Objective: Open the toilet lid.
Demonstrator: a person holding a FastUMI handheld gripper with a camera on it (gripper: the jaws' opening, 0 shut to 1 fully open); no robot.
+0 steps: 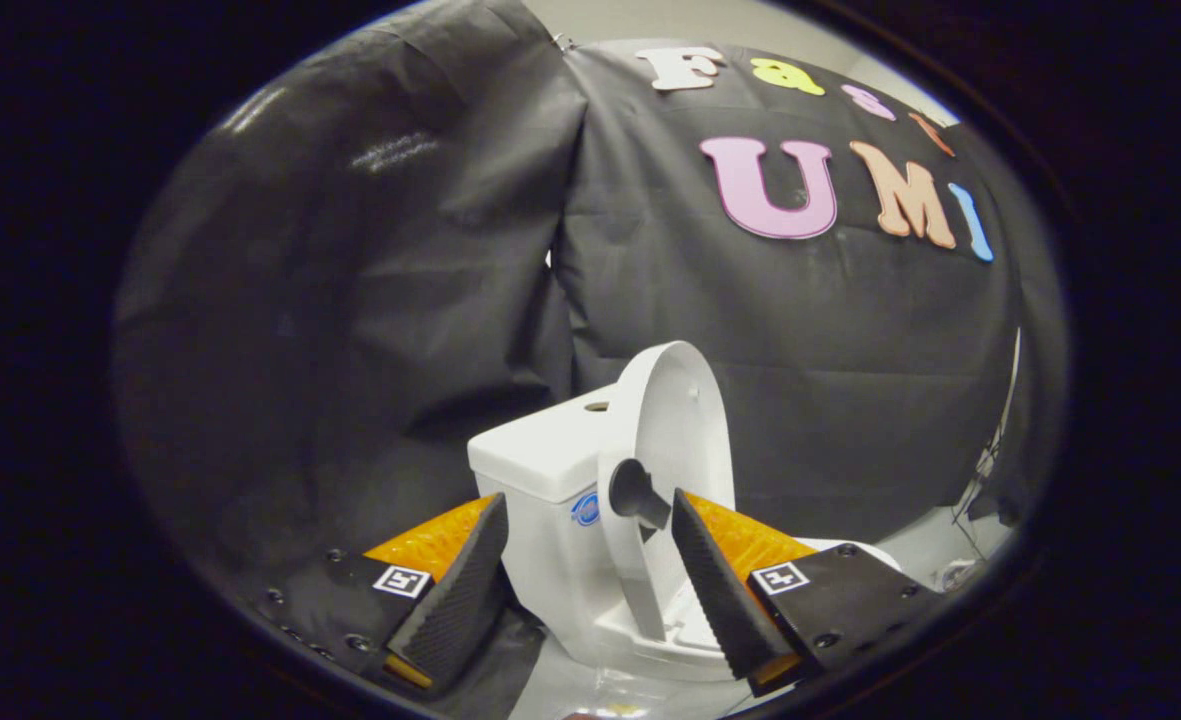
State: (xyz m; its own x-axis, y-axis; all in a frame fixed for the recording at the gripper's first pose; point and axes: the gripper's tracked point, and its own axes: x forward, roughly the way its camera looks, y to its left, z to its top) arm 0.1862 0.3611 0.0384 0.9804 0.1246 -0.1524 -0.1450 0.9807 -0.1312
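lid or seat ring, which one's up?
The white plastic toilet lid with the dark knob stands upright against the tank. Open gripper straddles it, touching nothing.

Glossy smooth toilet; raised toilet lid matt plastic; wall creased cloth.

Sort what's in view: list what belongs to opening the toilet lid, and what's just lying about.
For the job: toilet, its raised lid, the knob on the lid, open gripper.
Lying about: cables by the wall, clear plastic sheet under the toilet.
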